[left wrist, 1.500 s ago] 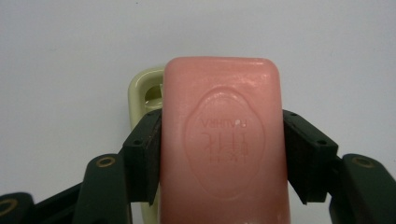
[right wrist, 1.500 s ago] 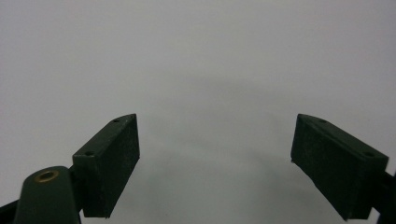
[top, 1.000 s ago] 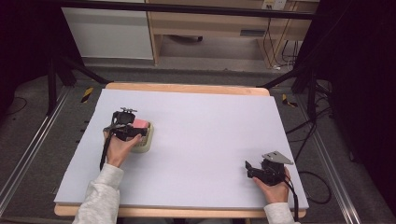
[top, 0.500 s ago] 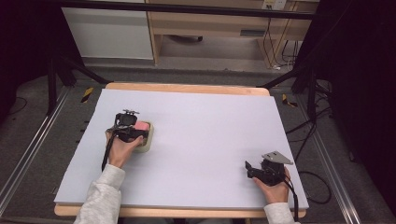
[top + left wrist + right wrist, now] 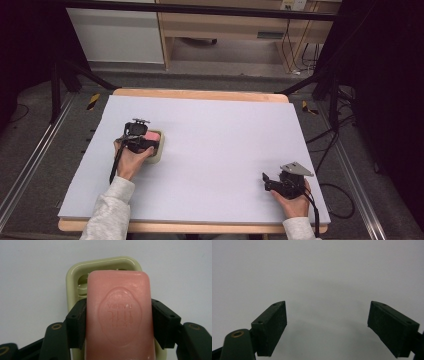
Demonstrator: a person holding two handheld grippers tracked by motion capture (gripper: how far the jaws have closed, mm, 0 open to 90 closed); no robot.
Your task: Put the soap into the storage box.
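The high view looks forward and down from above the person's side onto the whole table (image 5: 210, 150), at a distance. The left gripper view rides close, looking down along its jaws at a pink soap (image 5: 118, 315) over a dish (image 5: 75, 272), both seen small in the high view. The right gripper view faces bare tabletop, close.

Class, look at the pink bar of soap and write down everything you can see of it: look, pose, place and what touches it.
The soap is a pink, rounded rectangular bar, smooth and waxy-looking, with an oval emblem and lettering pressed into its top face. It lies flat over a pale yellow-green soap dish with slots, at the left of the white table. The left tongs clamp it, one black pad pressing on each long side.
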